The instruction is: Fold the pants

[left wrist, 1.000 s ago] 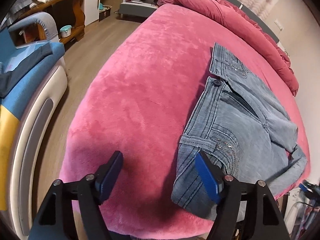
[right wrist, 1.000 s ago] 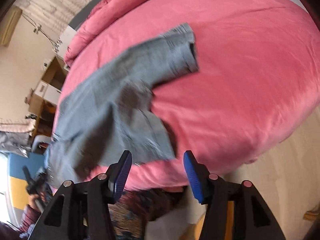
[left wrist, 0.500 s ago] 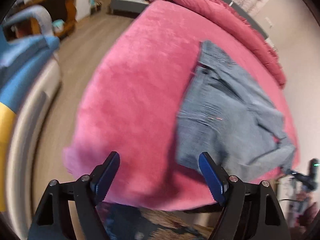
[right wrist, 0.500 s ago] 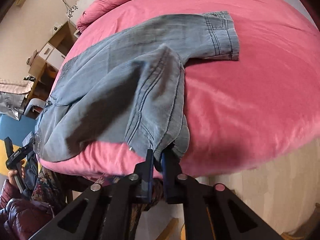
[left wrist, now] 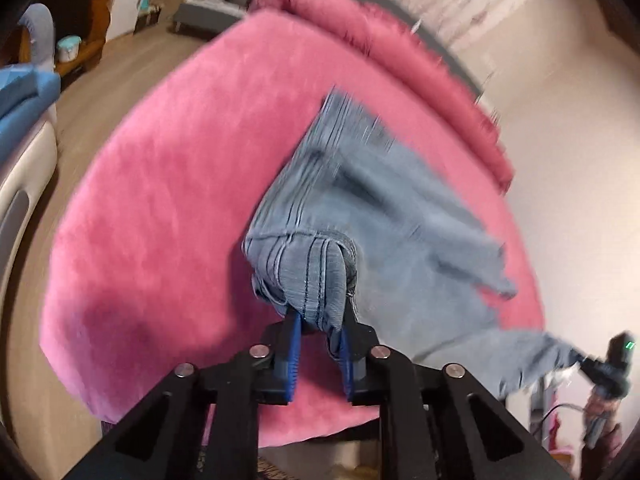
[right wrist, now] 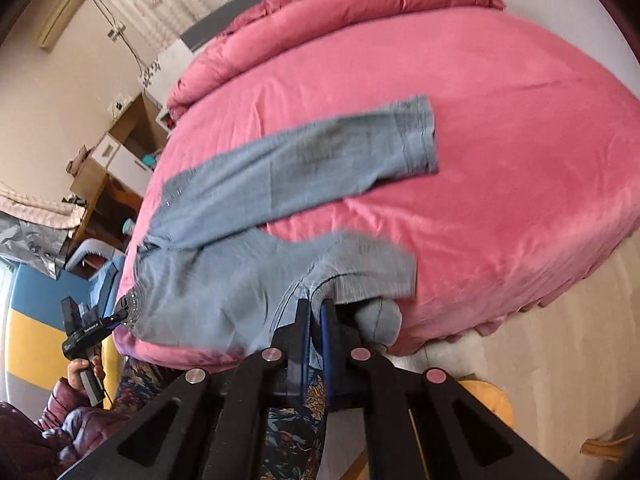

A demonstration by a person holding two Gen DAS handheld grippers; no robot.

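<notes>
Left hand-held gripper [left wrist: 316, 334] is clamping the jeans [left wrist: 360, 208] waistband at centre frame; right hand-held gripper [right wrist: 314, 316] is pinching a leg hem, and only its view shows the far leg lying across the pink bed [right wrist: 500, 120].

The left gripper [left wrist: 318, 334] was closed on a bunched waistband corner of the jeans [left wrist: 360, 216], lifting it above the pink bed [left wrist: 160, 200]. The right gripper [left wrist: 600, 368] gripped a leg end.

Your light-blue denim pants [left wrist: 360, 216] sprawl unfolded near the pink bed's [left wrist: 160, 200] edge, 1 leg stretched out.
</notes>
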